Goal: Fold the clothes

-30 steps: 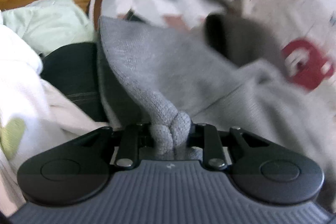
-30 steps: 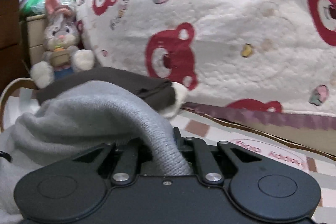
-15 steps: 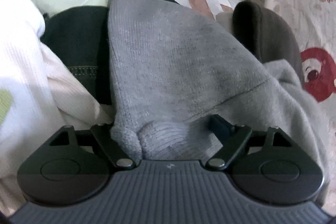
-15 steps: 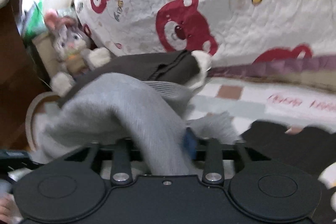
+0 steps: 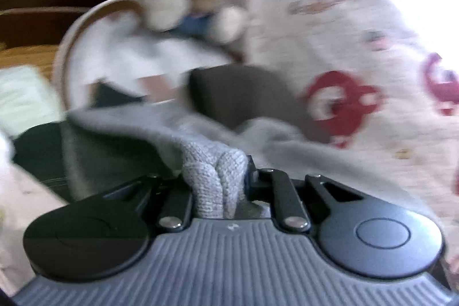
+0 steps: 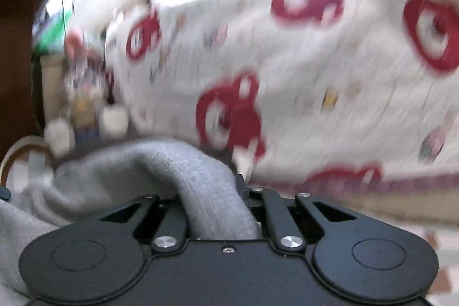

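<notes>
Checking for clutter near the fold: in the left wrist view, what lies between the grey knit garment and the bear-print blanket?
A folded dark brown garment lies between the grey knit garment and the bear-print blanket, in the left wrist view.

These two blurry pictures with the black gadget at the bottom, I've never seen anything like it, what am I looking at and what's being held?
Each picture comes from a small fisheye camera on a handheld gripper; a person holds one in each hand. The black shape at the bottom is the tool itself. One view shows the left gripper, the other the right gripper. Both have their jaws shut on the same grey knit garment, bunched between them. Behind it lie a dark folded garment, a white blanket with red bears and a plush rabbit. Everything looks smeared because the cameras are moving.
</notes>
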{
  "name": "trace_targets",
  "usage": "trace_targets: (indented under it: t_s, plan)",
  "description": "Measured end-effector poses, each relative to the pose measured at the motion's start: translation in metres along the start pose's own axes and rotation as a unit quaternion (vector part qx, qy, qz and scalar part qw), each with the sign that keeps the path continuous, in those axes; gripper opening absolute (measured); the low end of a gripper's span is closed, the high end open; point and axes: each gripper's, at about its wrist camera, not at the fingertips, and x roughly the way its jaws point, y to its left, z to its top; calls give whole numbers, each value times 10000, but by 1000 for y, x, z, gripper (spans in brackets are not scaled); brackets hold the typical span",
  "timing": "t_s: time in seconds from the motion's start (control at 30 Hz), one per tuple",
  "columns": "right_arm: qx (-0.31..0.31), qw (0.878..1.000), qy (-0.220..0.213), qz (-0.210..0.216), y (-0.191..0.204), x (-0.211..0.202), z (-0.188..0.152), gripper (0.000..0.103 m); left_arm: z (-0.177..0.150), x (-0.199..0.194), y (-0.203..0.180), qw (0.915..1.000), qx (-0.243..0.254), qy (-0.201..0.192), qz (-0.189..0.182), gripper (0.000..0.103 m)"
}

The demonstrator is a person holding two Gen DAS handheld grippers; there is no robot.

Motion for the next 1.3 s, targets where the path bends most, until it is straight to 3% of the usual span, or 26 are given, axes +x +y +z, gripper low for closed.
trace_targets:
  t_s: [0.23, 0.3, 0.43, 0.57, 0.63, 0.7, 0.77, 0.8, 0.83, 0.9, 0.97, 1.03, 1.07, 1.17, 1.23, 1.3]
  plan:
    - [103, 9985, -501, -186, -43, -56, 66, 8, -13, -38, -89, 9900, 575, -77, -1287, 12]
    - [138, 9979, -561, -276, -63, -79, 78, 8, -21, -44, -115, 9834, 761, 77, -1646, 12]
    - [458, 9958, -781, -129, -101, -141, 102, 8, -46, -65, -179, 9703, 1305, 533, -1964, 12]
    - [48, 9936, -1072, -343, -127, -194, 123, 9, -73, -81, -232, 9543, 1534, 699, -2469, 12]
    - [322, 9945, -971, -233, -159, -206, 133, 10, -89, -77, -257, 9509, 1644, 727, -2521, 13]
    - [1082, 9934, -343, 146, -213, -203, 139, 11, -110, -52, -280, 9505, 1739, 878, -2421, 14]
    - [1801, 9823, 486, 161, -277, -185, 119, 24, -139, -8, -296, 9518, 1734, 1361, -2133, 14]
    - [2019, 9740, 1032, 9, -305, -172, 99, 33, -157, 17, -303, 9501, 1769, 1646, -1975, 14]
    - [2122, 9699, 1188, -87, -313, -178, 80, 48, -175, 43, -309, 9473, 1803, 1930, -1811, 14]
    - [2301, 9627, 1401, -262, -326, -194, 43, 47, -212, 88, -314, 9398, 1892, 2482, -1389, 14]
    - [2476, 9544, 1611, -435, -338, -211, 7, 47, -244, 114, -310, 9315, 1921, 2838, -1219, 14]
    - [2649, 9450, 1820, -609, -351, -227, -30, 47, -269, 132, -300, 9161, 1811, 3322, -1329, 16]
    - [2735, 9399, 1923, -695, -357, -235, -48, 47, -278, 137, -293, 9132, 1667, 3493, -1273, 16]
    - [2986, 9230, 2231, -953, -375, -260, -103, 48, -294, 139, -272, 9101, 1409, 3701, -1216, 19]
    - [3031, 9184, 2397, -843, -375, -266, -122, 48, -293, 138, -263, 9096, 1238, 3741, -1315, 20]
    - [2729, 9200, 2749, -589, -360, -270, -133, 48, -283, 134, -255, 9149, 953, 3638, -1467, 32]
